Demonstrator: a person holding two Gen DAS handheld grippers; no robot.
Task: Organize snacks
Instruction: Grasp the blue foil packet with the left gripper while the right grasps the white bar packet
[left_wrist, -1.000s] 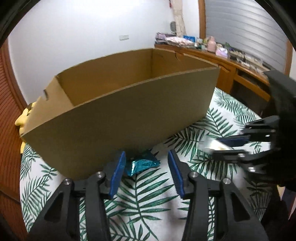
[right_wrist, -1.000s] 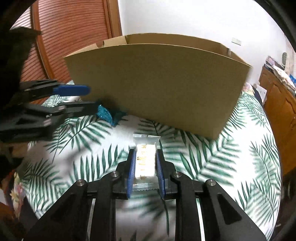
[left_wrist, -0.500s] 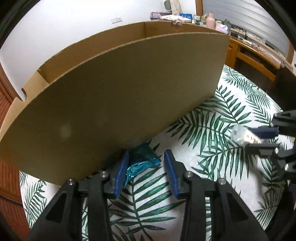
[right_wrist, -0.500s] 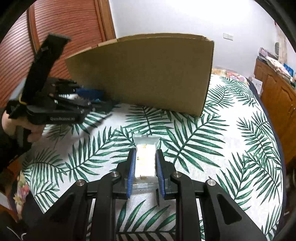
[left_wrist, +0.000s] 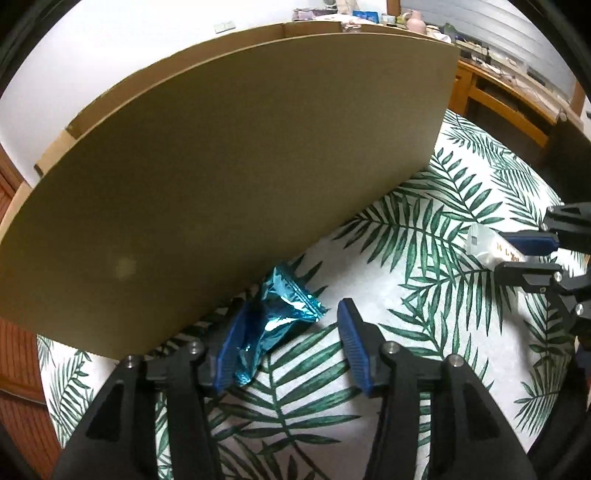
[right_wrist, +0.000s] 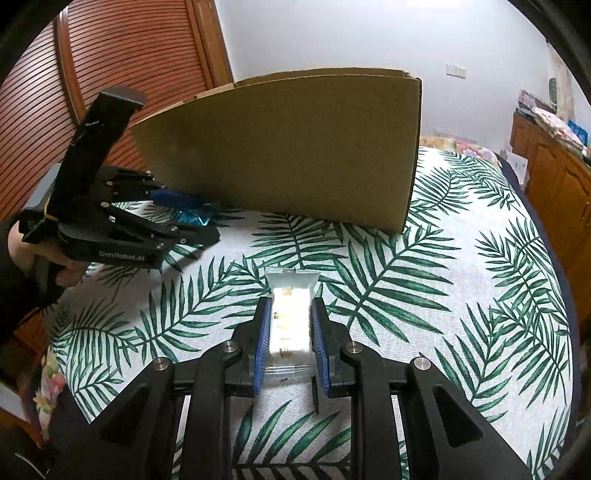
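**Ana:** Left wrist view first: where did the blue foil packet lie against the jaws?

**Ben:** It lay between them but off-centre, crumpled on the leaf-print tablecloth and pressed up to the inner face of the left-hand pad. A clear gap separated it from the other pad. The left gripper stood wide apart around it, gripping nothing. I judged the packet's long axis ran roughly along the fingers, slanting away toward the far right.

**Ana:** So the coming move turned on that?

**Ben:** I thought so. The packet sat just beside the foot of the cardboard box, so the left-hand finger had little room between packet and wall. Closing would likely push the foil sideways before it was pinched.

**Ana:** And the other hand?

**Ben:** The right gripper was clamped on a clear-wrapped white snack bar, its long axis straight out along the fingers and its sealed end poking past the tips. It hovered above the cloth, well apart from the box. The left gripper was plainly the nearer one to the blue packet.

**Ana:** What was in the box?

**Ben:** I couldn't tell. Both cameras sat below its rim; only the outer wall showed.
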